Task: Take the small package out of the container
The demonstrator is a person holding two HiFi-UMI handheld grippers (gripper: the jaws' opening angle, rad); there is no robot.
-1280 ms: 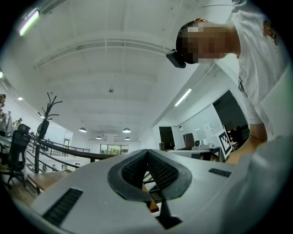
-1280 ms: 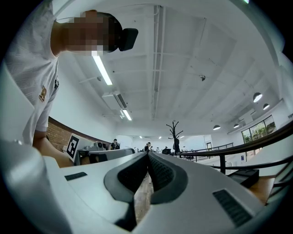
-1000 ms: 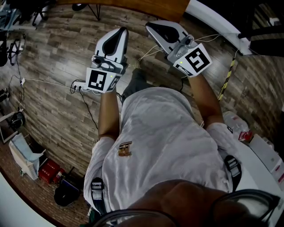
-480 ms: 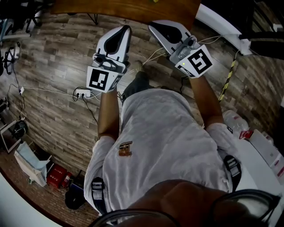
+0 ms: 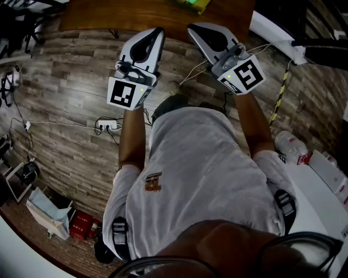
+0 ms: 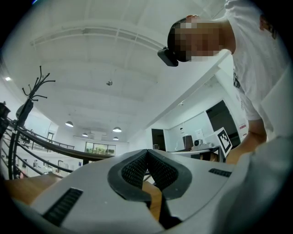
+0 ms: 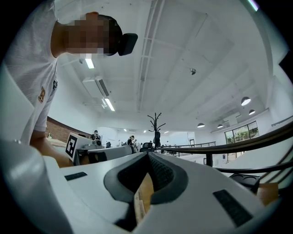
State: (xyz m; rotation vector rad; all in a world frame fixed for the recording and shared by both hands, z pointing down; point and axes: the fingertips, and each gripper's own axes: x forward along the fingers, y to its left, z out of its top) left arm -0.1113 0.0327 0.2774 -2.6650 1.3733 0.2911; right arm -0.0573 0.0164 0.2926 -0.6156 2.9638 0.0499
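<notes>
No small package or container can be made out in any view. In the head view my left gripper (image 5: 159, 31) and right gripper (image 5: 191, 27) are held out side by side in front of the person's body, above the wooden floor. Their tips point toward the near edge of a brown wooden table (image 5: 109, 16). A green object (image 5: 190, 4) lies on that table at the frame's top edge. Both grippers are shut with nothing between the pads, as the left gripper view (image 6: 147, 151) and the right gripper view (image 7: 147, 154) show.
A power strip (image 5: 109, 127) with white cables lies on the floor at the left. Bags and a red box (image 5: 79, 223) sit at the lower left. A white table (image 5: 326, 187) with a bottle (image 5: 288, 146) stands at the right, beyond a yellow-black striped bar (image 5: 280, 92).
The person has walked forward: the wooden table has come further into view at the top and the floor items have slid downward. Both grippers stayed shut and held out in front.
</notes>
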